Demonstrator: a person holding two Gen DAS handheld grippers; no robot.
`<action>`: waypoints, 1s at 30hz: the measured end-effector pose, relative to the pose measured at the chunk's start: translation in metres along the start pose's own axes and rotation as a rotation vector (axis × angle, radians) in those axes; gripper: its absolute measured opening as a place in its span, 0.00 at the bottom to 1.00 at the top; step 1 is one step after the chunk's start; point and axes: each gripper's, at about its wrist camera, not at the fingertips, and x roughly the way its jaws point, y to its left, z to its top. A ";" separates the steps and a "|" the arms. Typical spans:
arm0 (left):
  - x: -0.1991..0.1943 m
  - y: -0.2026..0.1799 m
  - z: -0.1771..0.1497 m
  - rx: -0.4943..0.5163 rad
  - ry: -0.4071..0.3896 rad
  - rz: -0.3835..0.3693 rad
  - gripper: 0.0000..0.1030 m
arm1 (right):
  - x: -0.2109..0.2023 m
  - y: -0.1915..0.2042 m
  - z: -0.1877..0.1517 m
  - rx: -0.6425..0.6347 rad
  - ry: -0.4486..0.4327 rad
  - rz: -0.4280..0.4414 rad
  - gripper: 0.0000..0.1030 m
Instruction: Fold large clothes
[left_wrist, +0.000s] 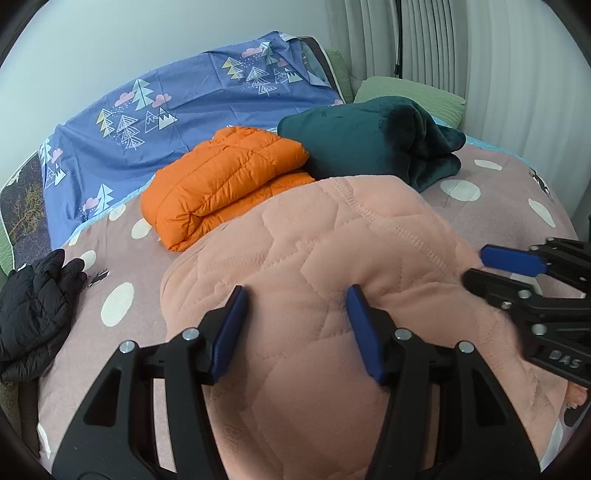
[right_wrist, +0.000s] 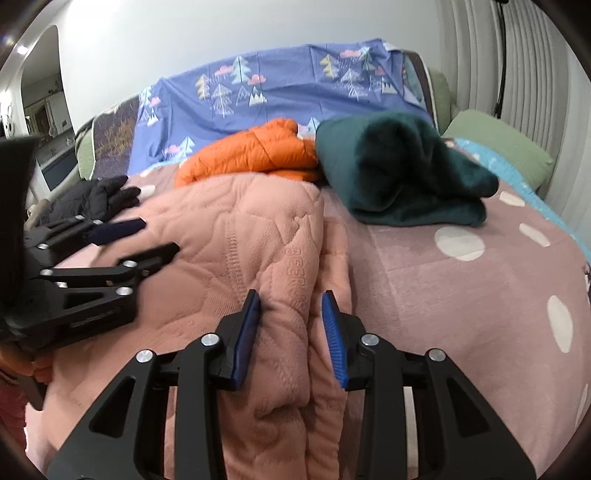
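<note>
A peach-pink quilted garment (left_wrist: 332, 240) (right_wrist: 221, 229) lies folded on the bed, right in front of both grippers. My left gripper (left_wrist: 297, 295) (right_wrist: 160, 236) rests on top of it, its blue pads apart with smooth, unbunched fabric between them. My right gripper (right_wrist: 289, 297) (left_wrist: 474, 266) is shut on the garment's right-hand folded edge. A thick ridge of pink fabric fills the gap between its pads. That edge carries embossed lettering.
Behind the pink garment sit a folded orange puffer jacket (left_wrist: 221, 177) (right_wrist: 258, 147) and a folded dark green fleece (left_wrist: 369, 136) (right_wrist: 399, 166). A black jacket (left_wrist: 33, 310) lies at the left. The bed cover (right_wrist: 461, 295) is dusty pink with white dots. A blue tree-print sheet (left_wrist: 166, 110) drapes the back.
</note>
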 end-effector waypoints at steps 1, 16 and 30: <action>0.000 0.001 0.000 -0.003 0.000 -0.001 0.56 | -0.010 0.000 0.000 0.011 -0.020 0.013 0.27; 0.000 0.002 0.001 0.001 -0.004 0.003 0.56 | -0.033 -0.012 -0.025 0.108 0.027 0.072 0.31; 0.001 -0.002 0.000 0.013 -0.012 0.017 0.56 | -0.027 -0.006 -0.062 0.096 0.100 0.098 0.26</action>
